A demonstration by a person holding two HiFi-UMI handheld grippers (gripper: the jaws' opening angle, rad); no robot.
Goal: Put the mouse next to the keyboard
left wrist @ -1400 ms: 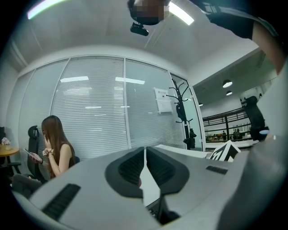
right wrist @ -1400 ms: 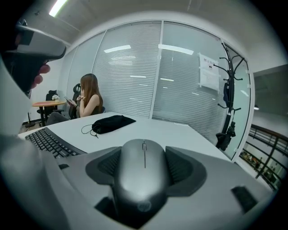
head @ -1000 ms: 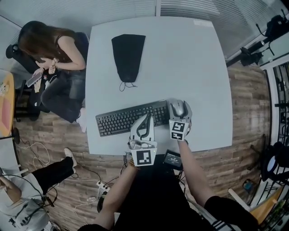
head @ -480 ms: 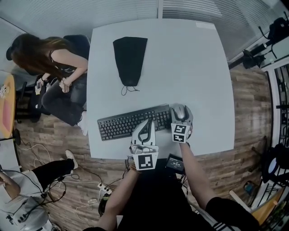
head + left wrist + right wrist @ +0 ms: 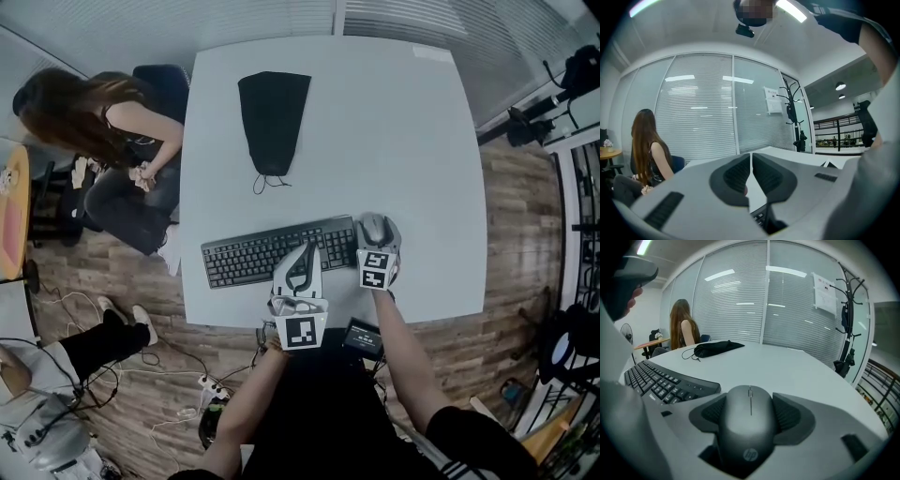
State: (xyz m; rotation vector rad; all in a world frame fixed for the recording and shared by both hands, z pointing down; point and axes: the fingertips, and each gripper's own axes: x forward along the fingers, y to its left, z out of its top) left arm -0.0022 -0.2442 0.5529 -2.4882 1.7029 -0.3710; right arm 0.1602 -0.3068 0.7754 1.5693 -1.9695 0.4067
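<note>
My left claw (image 5: 306,249) hangs over the keyboard (image 5: 253,255) with its jaws pressed together on nothing. My right claw (image 5: 750,414) grips the mouse (image 5: 374,227) by its flanks, just beside the keyboard's right end and low over the tabletop (image 5: 403,131). I judge the risk is letting go before the mouse sits flat: it could drop, skid or knock the keyboard.
</note>
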